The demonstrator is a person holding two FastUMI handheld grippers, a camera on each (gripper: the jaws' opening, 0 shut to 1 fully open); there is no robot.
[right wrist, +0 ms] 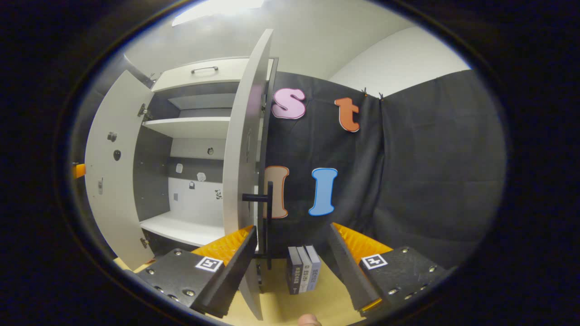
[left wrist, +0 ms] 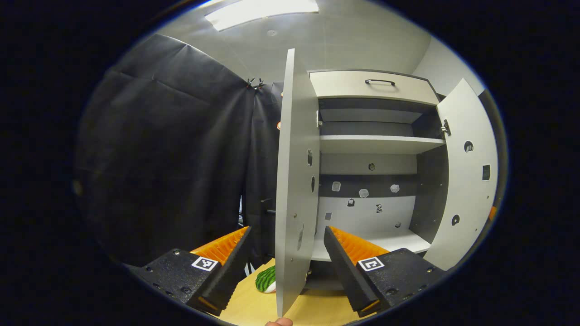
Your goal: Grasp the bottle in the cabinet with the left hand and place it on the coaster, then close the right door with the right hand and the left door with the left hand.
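The cabinet stands with both doors swung wide. In the left gripper view the left door is seen edge-on, running down between the fingers of my left gripper, which is open and does not press on it. The right door hangs open at the far right. In the right gripper view the right door is edge-on just inside my left finger, its black handle pointing toward the gap. My right gripper is open and holds nothing. The left door is farther off.
A green striped watermelon-like thing lies on the wooden table by the left door's foot. Three small books stand on the table against the black cloth wall. The cabinet has white shelves.
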